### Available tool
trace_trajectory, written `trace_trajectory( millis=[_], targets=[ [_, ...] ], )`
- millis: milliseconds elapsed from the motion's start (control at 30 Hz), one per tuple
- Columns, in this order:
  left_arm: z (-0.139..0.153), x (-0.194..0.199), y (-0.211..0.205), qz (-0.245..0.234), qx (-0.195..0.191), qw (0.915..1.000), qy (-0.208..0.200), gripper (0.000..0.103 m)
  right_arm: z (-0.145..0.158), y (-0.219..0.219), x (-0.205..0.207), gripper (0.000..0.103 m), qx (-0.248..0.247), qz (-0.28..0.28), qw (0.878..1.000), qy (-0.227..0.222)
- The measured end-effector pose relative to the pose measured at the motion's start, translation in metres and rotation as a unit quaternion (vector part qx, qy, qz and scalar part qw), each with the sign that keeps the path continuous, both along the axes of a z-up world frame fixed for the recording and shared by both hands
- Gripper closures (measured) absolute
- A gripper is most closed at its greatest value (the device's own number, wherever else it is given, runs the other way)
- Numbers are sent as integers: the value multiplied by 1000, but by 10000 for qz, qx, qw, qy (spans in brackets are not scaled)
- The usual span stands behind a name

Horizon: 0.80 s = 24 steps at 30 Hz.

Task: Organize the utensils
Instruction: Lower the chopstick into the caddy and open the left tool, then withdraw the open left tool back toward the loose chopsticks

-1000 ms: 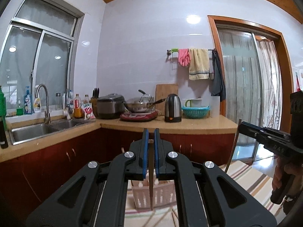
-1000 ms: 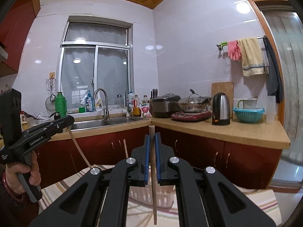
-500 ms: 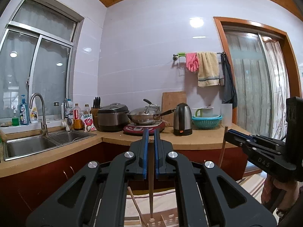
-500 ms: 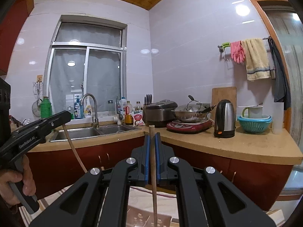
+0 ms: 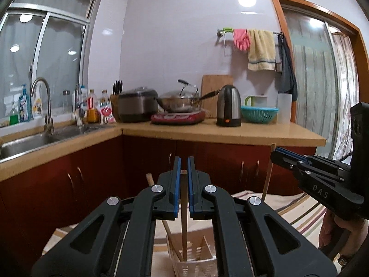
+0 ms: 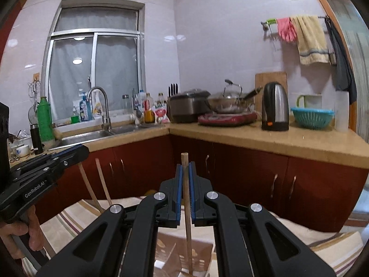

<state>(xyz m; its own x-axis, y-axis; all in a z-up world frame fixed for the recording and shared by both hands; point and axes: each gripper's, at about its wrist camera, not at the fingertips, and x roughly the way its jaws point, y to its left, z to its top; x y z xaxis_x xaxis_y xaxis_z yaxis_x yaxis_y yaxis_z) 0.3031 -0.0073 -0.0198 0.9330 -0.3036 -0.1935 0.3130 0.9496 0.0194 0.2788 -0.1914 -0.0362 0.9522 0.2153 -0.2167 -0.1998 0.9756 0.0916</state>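
Observation:
My left gripper (image 5: 183, 168) has its jaws slightly parted around an upright wooden chopstick (image 5: 183, 217) whose lower end stands in a white slotted utensil basket (image 5: 193, 263). Another chopstick (image 5: 159, 210) leans in the basket. My right gripper (image 6: 185, 173) has its jaws slightly parted around another upright chopstick (image 6: 187, 207), whose tip reaches down into the basket (image 6: 184, 251). In the left wrist view the right gripper (image 5: 279, 155) is at the right with its chopstick (image 5: 267, 180). In the right wrist view the left gripper (image 6: 78, 152) is at the left, with two chopsticks (image 6: 101, 184) below it.
A striped cloth (image 5: 297, 210) covers the table under the basket. Behind it runs an L-shaped kitchen counter (image 5: 221, 131) with red cabinets, a sink (image 6: 85, 136), a rice cooker (image 5: 136, 106), a wok (image 5: 177, 102), a kettle (image 5: 228, 106) and a teal colander (image 5: 259, 113).
Both grippers have come down toward the basket. The chopstick tips are now inside it, and both pairs of jaws have opened slightly off the chopsticks.

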Motion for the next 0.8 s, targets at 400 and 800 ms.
trace_trajectory(
  millis=[400,800],
  targets=[
    [-11,-6,15,169,-212,9991,330,43,0,-8,-13,68,130,23,9996,247],
    [-16,-92,24,380,0,9991,191,24,10,-32,-103,57,165,-120,9997,122]
  ],
)
